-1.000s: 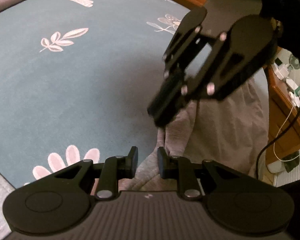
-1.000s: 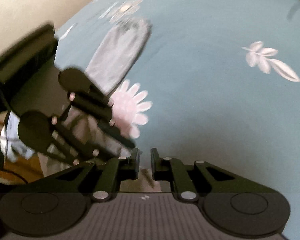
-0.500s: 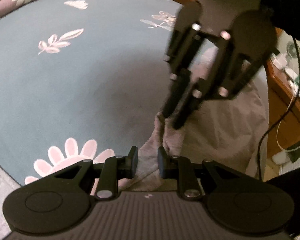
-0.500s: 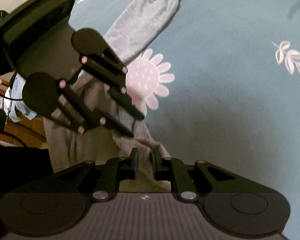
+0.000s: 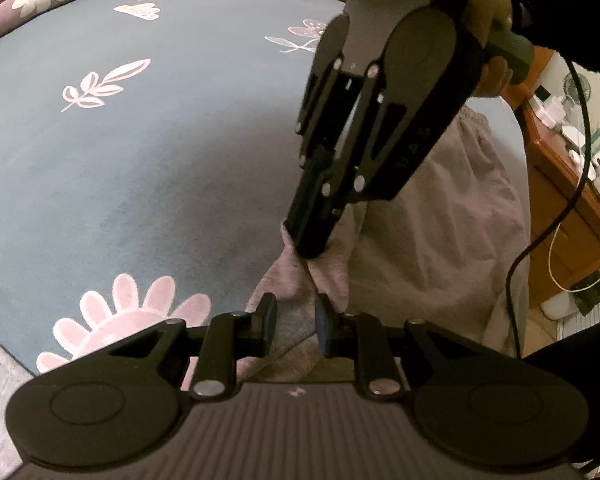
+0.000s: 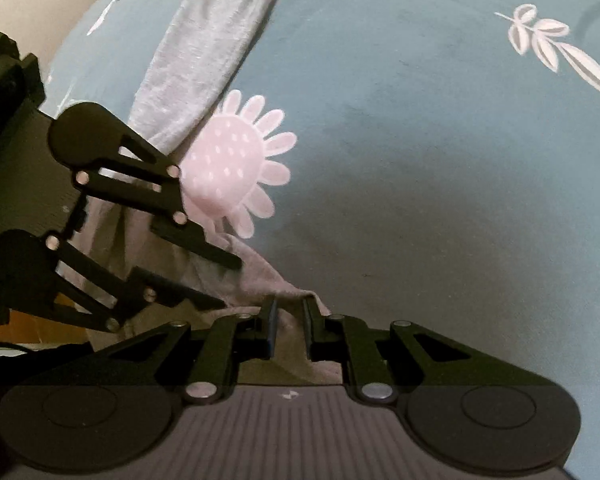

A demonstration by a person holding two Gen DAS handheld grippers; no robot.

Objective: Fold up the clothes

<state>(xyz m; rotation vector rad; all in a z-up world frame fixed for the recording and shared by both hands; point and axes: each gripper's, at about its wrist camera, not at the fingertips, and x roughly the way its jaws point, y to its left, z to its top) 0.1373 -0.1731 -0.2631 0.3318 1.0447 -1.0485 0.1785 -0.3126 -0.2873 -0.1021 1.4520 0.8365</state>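
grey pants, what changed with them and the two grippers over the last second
The right gripper swung from slanted to more upright above the grey pants, keeping its pinch on the fabric. In the right wrist view more of the pant leg came into sight, lying stretched across the blue floral bedspread. The left gripper stayed clamped on the cloth.

Blue-grey bedspread [image 5: 148, 184] with pale pink flowers and leaves; grey garment [image 6: 204, 52] lying partly across it.

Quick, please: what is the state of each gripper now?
Left gripper: closed on the soft grey fabric garment.
Right gripper: closed on the same garment's edge.
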